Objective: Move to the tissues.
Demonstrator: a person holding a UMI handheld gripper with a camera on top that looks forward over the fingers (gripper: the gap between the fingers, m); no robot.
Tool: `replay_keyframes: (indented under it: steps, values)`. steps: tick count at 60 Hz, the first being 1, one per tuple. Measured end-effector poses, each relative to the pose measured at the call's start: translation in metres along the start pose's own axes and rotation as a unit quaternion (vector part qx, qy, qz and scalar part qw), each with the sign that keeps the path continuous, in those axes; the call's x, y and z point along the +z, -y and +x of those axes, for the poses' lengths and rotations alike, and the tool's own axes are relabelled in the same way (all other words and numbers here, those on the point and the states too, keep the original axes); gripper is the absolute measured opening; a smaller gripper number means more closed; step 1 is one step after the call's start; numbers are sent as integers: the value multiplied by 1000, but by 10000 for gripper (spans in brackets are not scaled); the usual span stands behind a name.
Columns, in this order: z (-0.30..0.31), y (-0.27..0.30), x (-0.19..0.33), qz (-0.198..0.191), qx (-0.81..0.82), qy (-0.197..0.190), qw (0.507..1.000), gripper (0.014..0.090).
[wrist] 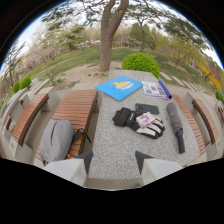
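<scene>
A small pale purple-and-white tissue pack (145,119) lies on the grey stone table (107,150), resting against a pair of gloves, one black (123,117) and one black and white (151,130). My gripper (114,161) hovers over the table's near edge, well short of the pack, which sits beyond the fingers and a little to the right. Its fingers (85,159) are open with nothing between them.
On the table's far half lie a blue folder (120,86), a magazine (154,89) and a dark flat case (146,108). A folded grey umbrella (175,125) lies right of the gloves. Wooden benches flank the table; a grey backpack (56,140) sits on the left one.
</scene>
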Motion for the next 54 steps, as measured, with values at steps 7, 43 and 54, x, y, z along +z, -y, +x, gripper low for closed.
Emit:
replay_keyframes:
  steps: [7,43,54]
  values:
    - [-1,1,1,-3,0,3,1000,843]
    - [96,-8,25,-3,3,-55,998,845]
    - [112,8,77,-11,0,-46,999,845]
